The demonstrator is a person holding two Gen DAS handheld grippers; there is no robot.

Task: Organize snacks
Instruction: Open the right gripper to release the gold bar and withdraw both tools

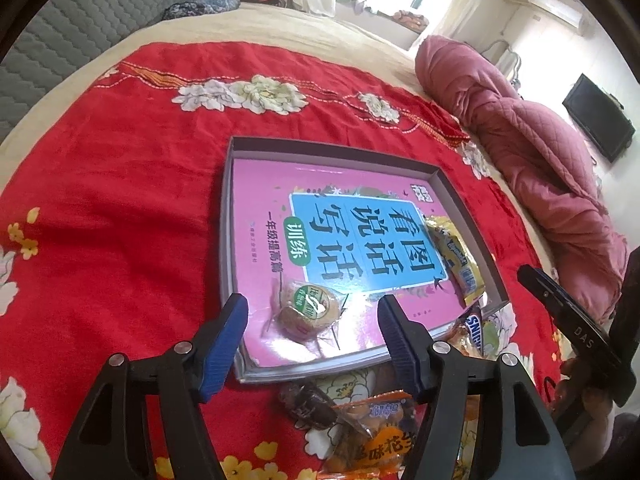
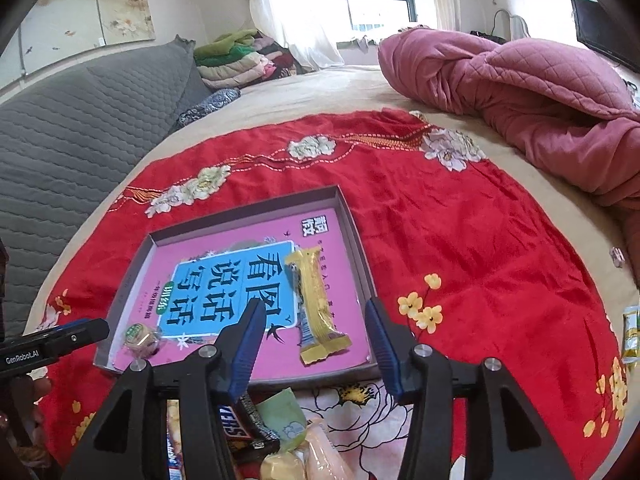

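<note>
A shallow grey tray [image 1: 332, 146] with a pink printed bottom lies on the red flowered cloth. In it lie a round biscuit in clear wrap [image 1: 306, 310] near the front and a yellow wrapped bar [image 1: 456, 256] along the right wall. My left gripper [image 1: 312, 312] hovers open above the biscuit, its blue pads apart from it. In the right wrist view the tray [image 2: 248, 208] holds the yellow bar [image 2: 312, 280] and the biscuit [image 2: 138, 336]. My right gripper [image 2: 315, 312] stands open above the bar's near end, holding nothing.
Loose snacks lie in front of the tray: a Snickers bar [image 1: 476, 328], an orange peanut pack [image 1: 380, 436], a dark wrapped sweet [image 1: 308, 404], a green packet [image 2: 280, 416]. One packet [image 2: 632, 332] lies at the far right. A pink quilt [image 2: 520, 88] is bunched at the back right.
</note>
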